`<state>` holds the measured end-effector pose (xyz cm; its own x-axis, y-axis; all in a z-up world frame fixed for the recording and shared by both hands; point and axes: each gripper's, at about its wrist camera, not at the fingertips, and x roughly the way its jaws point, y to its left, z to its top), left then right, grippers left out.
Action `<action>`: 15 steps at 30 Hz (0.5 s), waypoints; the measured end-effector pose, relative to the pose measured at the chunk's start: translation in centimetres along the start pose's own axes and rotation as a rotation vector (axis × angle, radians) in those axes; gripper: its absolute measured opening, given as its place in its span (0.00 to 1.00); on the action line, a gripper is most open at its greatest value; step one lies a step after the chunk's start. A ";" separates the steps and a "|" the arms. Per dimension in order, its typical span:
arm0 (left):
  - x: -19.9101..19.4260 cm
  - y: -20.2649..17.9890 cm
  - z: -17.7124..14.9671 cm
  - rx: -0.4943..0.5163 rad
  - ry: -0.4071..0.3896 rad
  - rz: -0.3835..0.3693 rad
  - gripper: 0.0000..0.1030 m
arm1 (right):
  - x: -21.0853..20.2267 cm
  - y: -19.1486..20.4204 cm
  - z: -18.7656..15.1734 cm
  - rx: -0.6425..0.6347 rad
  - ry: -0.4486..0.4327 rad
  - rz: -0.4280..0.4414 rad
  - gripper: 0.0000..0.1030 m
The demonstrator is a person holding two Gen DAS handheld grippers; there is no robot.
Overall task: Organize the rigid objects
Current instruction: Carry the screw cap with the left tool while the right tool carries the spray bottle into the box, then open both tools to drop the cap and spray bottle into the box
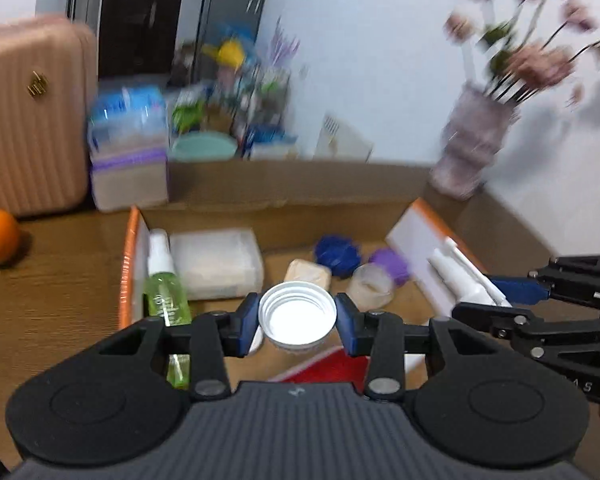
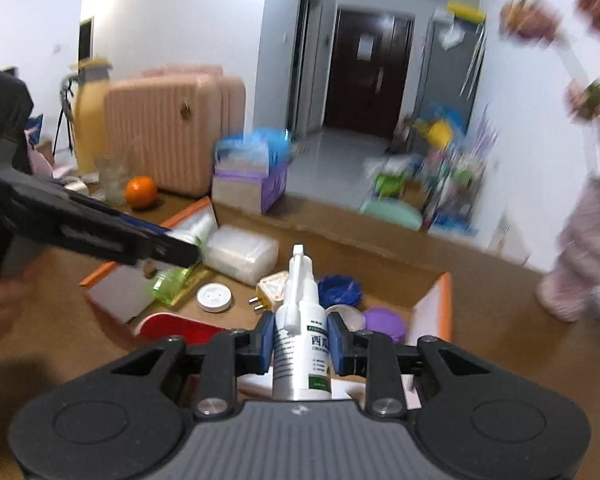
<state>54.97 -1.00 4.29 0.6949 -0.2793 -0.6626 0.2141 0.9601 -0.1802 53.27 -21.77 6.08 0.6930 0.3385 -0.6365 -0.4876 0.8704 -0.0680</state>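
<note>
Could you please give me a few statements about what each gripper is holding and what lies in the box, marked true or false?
1. The left gripper is closed on a white threaded cap. True.
2. The right gripper is empty. False: its fingers clamp a white spray bottle.
3. The white spray bottle stands nozzle up in the grip. True.
4. The orange lies inside the cardboard box. False: it sits on the table outside the box, near the pink suitcase.
5. A green spray bottle lies in the box. True.
</note>
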 end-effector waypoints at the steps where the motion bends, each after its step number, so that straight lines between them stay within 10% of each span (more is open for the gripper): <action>1: 1.4 0.1 0.2 -0.001 0.026 0.010 0.39 | 1.6 -0.3 0.4 0.007 0.028 -0.001 0.26; 12: 7.1 -0.8 -0.6 0.067 0.102 0.046 0.43 | 10.7 -1.1 1.0 0.012 0.199 -0.030 0.26; 15: 6.5 -0.1 -0.4 0.027 0.073 0.074 0.69 | 10.4 -1.3 1.2 0.038 0.147 -0.069 0.30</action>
<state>59.15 -2.85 -0.30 0.6580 -0.2048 -0.7246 0.1834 0.9769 -0.1096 61.71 -18.96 0.46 0.6377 0.2235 -0.7372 -0.4189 0.9037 -0.0884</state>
